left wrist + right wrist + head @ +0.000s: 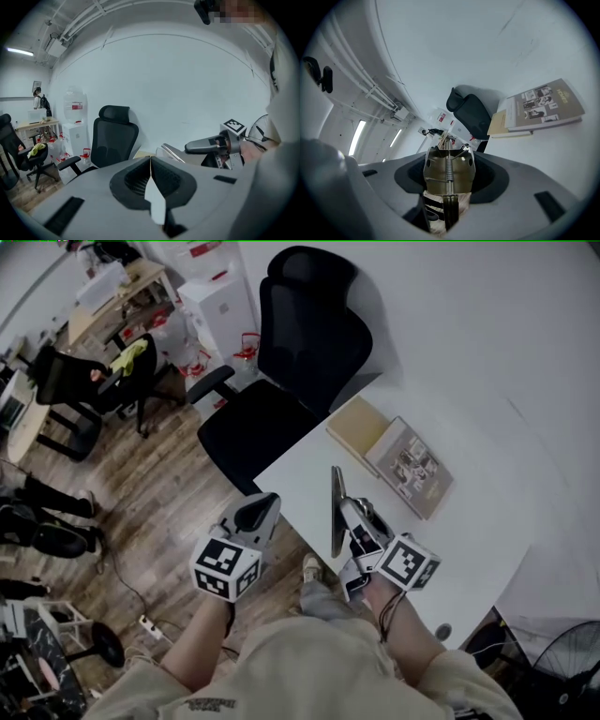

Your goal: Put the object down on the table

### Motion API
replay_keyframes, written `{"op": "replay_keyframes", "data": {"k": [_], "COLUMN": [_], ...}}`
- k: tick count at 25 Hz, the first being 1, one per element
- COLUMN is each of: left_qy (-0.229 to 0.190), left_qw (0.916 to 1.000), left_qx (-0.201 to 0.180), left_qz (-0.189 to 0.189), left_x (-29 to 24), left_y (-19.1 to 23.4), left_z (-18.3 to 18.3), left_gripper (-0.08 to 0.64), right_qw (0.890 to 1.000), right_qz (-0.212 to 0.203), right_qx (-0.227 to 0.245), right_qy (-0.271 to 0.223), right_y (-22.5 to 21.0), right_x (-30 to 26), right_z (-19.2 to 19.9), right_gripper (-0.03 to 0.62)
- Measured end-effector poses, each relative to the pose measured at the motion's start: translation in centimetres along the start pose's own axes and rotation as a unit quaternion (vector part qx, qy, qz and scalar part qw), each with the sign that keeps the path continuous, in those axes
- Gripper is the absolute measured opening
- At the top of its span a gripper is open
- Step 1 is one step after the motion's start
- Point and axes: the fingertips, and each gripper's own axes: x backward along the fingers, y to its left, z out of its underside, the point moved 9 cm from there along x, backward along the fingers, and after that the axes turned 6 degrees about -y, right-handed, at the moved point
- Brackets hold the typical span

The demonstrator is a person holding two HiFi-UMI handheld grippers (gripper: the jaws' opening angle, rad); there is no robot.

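Observation:
My right gripper (353,518) is shut on a clipboard (336,513), which it holds on edge above the near left corner of the white table (487,521). In the right gripper view the clipboard's brass spring clip (449,171) fills the space between the jaws. The left gripper view shows that board (171,153) with the right gripper (206,146) beside it. My left gripper (259,513) hangs left of the table over the floor. Its jaws are shut, with nothing between them (150,174).
A magazine (411,467) and a tan book (356,425) lie at the table's far left edge. A black office chair (291,362) stands close against that corner. Wooden floor, more chairs and a desk (112,306) are at the left.

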Motion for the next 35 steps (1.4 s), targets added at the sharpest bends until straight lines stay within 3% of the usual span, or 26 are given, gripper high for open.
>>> {"op": "replay_keyframes", "data": {"k": [15, 23, 35], "left_qy": [0.065, 0.079, 0.139], "left_qw": [0.9978, 0.9961, 0.9852], "left_qx": [0.008, 0.018, 0.024], "left_qz": [0.014, 0.036, 0.097], "left_x": [-7.6, -8.5, -11.0], "left_y": [4.5, 8.8, 15.9], "left_z": [0.4, 0.9, 5.3], "left_gripper": [0.023, 0.023, 0.023], "right_qw": [0.999, 0.998, 0.989], "right_qz": [0.047, 0.062, 0.143], "right_qx": [0.003, 0.004, -0.013], "right_qy": [0.019, 0.033, 0.035], "right_y": [-5.3, -5.3, -7.4], "right_x": [-9.0, -13.3, -19.1], "right_z": [-1.3, 0.4, 4.9], "right_gripper": [0.227, 0.227, 0.227]}}
